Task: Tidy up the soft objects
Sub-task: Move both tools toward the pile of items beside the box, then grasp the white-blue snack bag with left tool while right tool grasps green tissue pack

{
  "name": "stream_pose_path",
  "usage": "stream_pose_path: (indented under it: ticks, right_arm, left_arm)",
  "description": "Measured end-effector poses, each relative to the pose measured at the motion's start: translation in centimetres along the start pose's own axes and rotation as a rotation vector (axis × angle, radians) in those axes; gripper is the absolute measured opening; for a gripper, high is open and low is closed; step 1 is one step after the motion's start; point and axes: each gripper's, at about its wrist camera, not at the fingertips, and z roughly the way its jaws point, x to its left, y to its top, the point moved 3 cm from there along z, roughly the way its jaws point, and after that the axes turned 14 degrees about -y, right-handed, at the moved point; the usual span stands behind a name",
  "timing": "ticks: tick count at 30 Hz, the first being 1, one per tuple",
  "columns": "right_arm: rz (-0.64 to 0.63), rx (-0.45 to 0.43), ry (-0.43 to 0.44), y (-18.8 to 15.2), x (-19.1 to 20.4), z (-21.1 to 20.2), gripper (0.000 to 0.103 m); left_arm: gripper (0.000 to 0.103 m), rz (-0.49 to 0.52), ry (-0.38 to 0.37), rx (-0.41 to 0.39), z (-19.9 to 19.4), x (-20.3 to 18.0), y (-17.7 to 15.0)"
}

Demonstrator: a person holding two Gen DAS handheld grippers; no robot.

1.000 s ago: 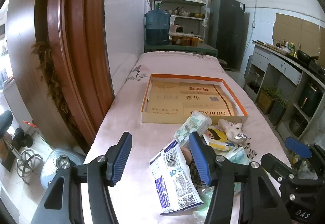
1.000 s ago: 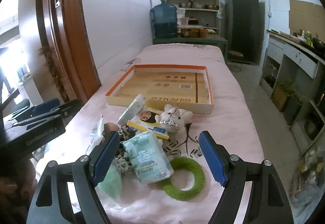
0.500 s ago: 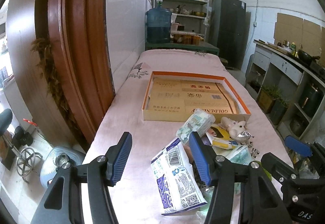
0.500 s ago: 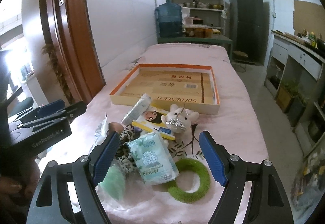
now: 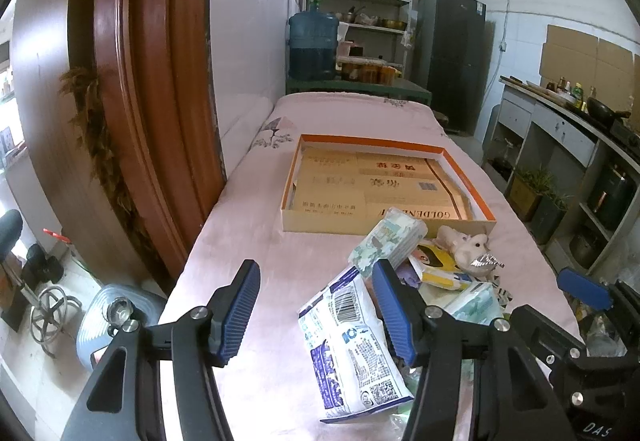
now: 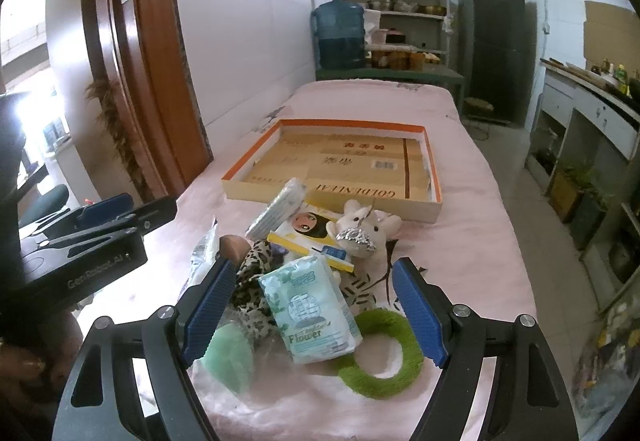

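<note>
Nothing sorted yet, by the look of it: the orange-rimmed box (image 6: 434, 197) at the far end holds no soft things; the pile, tissue pack (image 6: 310, 311) included, lies near on the pink-covered desk (image 5: 256, 209); left claw (image 5: 316, 311) and right claw (image 6: 312, 311) both gape apart, gripping nothing.

Blue water jug (image 5: 313, 46) far centre; shelves (image 5: 360, 1) behind; dark fridge (image 5: 450, 61) right; wooden door (image 5: 132, 101) left.
</note>
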Motion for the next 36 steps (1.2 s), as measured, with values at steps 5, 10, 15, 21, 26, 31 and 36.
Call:
stream_pose_path:
  ticks: [5,10,15,21,26,31,36]
  right_arm:
    - [-0.001,-0.001,-0.001,0.0,0.1,0.0,0.082]
    - [0.001,0.004,0.001,0.0,0.1,0.0,0.082]
    - [0.001,0.005,0.002,-0.1,0.1,0.0,0.082]
    - [0.0,0.011,0.005,-0.2,0.2,0.2,0.082]
    - [-0.004,0.034,0.018,-0.6,0.2,0.8,0.082]
    - [-0.003,0.067,0.025,-1.2,0.1,1.8,0.082]
    - [-0.008,0.107,0.028,-1.8,0.0,3.2,0.082]
  left_arm:
    - [0.059,-0.002,-0.003,0.0,0.0,0.1,0.0]
    - [0.059,-0.001,0.0,0.001,0.0,0.2,-0.1]
    - [0.059,0.0,0.001,0.003,0.1,0.2,-0.2]
    - [0.059,-0.002,-0.001,0.005,0.1,0.3,-0.3]
    - [0.059,-0.012,-0.01,0.007,0.2,0.4,-0.6]
    - [0.059,-0.027,-0.052,0.018,0.2,0.5,-1.4]
    - [0.059,-0.019,-0.081,0.04,0.5,0.0,-2.0]
